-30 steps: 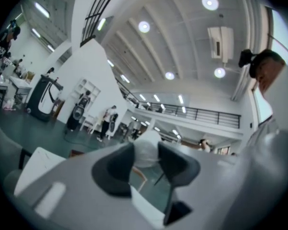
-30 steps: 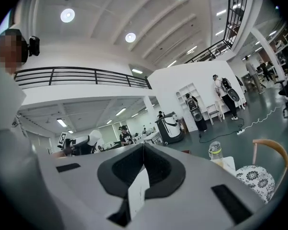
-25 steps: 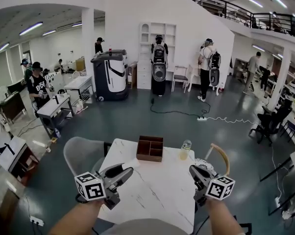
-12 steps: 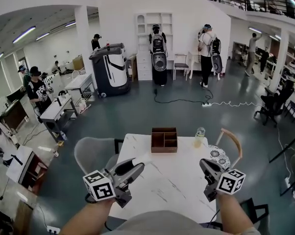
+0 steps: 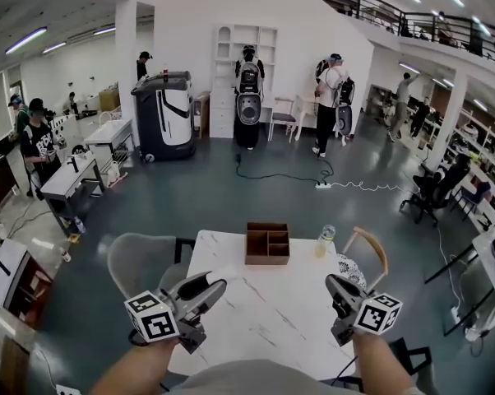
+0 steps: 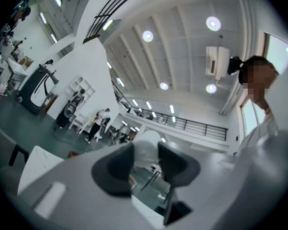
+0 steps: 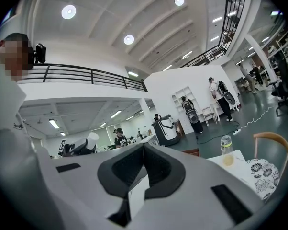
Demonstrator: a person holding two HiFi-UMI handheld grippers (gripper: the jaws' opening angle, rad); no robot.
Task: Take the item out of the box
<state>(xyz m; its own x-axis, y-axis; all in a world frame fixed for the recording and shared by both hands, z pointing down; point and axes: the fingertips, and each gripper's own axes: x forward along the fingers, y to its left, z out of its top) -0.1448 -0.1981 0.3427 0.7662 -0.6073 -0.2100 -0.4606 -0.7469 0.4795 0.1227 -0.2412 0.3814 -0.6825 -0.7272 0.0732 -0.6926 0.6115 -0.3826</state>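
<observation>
Two grippers are still hovering over the table (image 5: pixel 264 323) in the head view, the box (image 5: pixel 267 243) sitting well ahead. In its own view the left gripper (image 6: pixel 145 158) is clamping a white item (image 6: pixel 146 145), probably already removed. The right gripper (image 7: pixel 143 147) is keeping its fingers together, empty.

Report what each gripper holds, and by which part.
The left gripper is shut on a small white item, pinched across its sides; what it is cannot be told. The right gripper holds nothing, jaws together.
</observation>
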